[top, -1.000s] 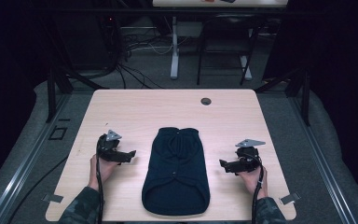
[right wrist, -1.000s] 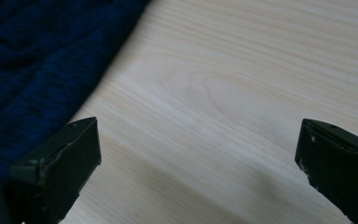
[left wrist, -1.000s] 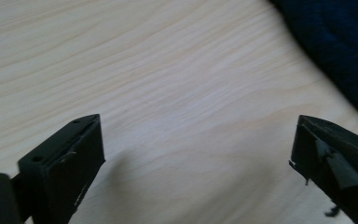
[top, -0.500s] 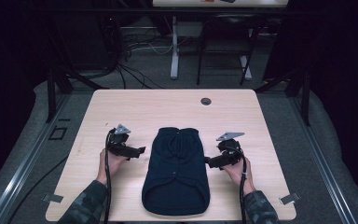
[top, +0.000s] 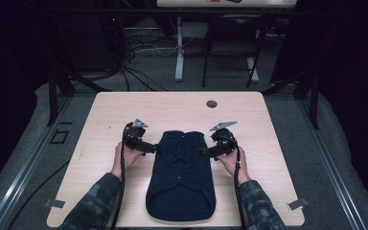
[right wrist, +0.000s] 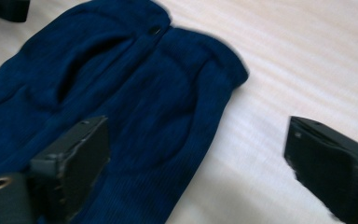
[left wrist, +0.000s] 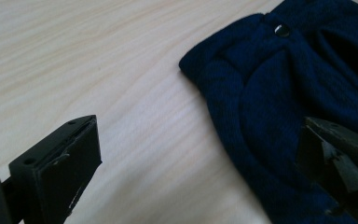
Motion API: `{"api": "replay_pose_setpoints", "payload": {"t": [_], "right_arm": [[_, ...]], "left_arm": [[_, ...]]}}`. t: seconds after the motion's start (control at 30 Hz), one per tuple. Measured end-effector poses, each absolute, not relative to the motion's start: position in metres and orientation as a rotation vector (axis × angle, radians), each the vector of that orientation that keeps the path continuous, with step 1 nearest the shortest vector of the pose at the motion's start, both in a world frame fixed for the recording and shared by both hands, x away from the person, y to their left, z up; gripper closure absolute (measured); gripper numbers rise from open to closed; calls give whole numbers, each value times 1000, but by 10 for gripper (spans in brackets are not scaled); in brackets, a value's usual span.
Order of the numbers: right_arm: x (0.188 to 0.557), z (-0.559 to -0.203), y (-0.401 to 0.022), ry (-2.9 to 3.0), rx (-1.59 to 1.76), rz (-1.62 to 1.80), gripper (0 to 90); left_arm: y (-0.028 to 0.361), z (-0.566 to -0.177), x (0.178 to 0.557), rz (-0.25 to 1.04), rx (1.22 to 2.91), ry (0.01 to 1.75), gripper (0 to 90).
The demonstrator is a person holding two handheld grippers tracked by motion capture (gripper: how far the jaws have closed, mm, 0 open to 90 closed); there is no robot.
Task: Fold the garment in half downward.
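A navy knitted garment lies flat on the wooden table, its buttoned top end away from me. My left gripper is at its upper left edge, open. In the left gripper view the garment with a small button passes under one jaw, and the left gripper holds nothing. My right gripper is at the upper right edge. Its jaws have just been closing a little but stand open. In the right gripper view the right gripper straddles the edge of the garment without pressing it.
A round cable hole sits near the table's far edge. Bare wood runs along both sides of the garment. Cables and table legs stand on the floor beyond. Tape marks are at the front corners.
Both hands have moved inward and away from me, from beside the garment's middle to its upper left and upper right edges. The garment has not moved.
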State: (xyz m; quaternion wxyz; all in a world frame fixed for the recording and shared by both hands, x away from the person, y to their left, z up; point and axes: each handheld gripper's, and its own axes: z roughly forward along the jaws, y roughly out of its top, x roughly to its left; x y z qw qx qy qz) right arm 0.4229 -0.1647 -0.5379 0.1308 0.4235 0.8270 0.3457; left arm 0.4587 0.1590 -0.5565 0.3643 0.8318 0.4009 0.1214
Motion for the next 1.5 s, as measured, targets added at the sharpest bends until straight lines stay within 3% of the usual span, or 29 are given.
{"api": "replay_pose_setpoints", "payload": {"t": [0.27,0.5,0.67,0.87,1.0,1.33,1.43,1.47,1.5], "right_arm": [[452,-540,-151,2412,1287,970,144],[469,-543,-143,2408,1359,927,265],[477,-552,-139,2426,1375,897,351],[478,-556,-130,2459,1351,873,522],[480,-558,-130,2492,1337,850,557],[482,-557,-126,2545,1331,789,564],[484,-556,-129,2573,1370,757,579],[485,-554,-127,2586,1385,730,622],[485,-554,-127,2586,1385,730,622]], "left_arm": [[135,-559,479,232,2126,1057,2],[122,-564,492,184,2123,1079,32],[110,-569,495,196,2160,1078,109],[104,-572,495,196,2183,1077,225],[104,-571,494,206,2202,1065,253],[98,-567,491,191,2255,1031,428],[97,-567,489,161,2230,1061,512],[96,-567,488,166,2225,1056,599],[94,-568,488,173,2215,1048,599]]}}
